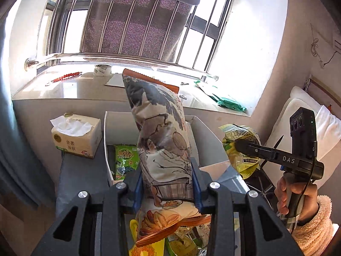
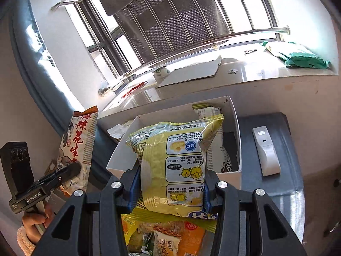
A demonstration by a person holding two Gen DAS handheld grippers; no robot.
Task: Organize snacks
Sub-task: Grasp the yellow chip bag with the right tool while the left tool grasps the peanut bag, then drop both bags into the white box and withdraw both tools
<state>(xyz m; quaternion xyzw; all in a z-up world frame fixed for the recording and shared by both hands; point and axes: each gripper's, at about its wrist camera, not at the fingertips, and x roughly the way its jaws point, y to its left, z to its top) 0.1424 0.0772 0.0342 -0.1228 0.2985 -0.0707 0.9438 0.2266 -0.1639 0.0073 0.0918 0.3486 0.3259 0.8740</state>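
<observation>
Barred window (image 1: 132, 21), upper centre: strong daylight enters, partly blocked by a grey mesh panel (image 1: 136, 27). Glossy sill (image 1: 70, 89) below. Pale walls (image 1: 298, 49). Blue curtain (image 1: 12, 128), left edge.

Setting: home, likely bedroom. Evidence: barred window with steel rails (image 1: 132, 57); glossy pale stone windowsill (image 2: 266, 72); grey-blue curtain (image 1: 12, 138); white pillows (image 1: 302, 111) by wall; soft-pack facial tissues (image 1: 76, 135); white remote control (image 2: 266, 151) on dark grey table (image 2: 287, 183).
</observation>
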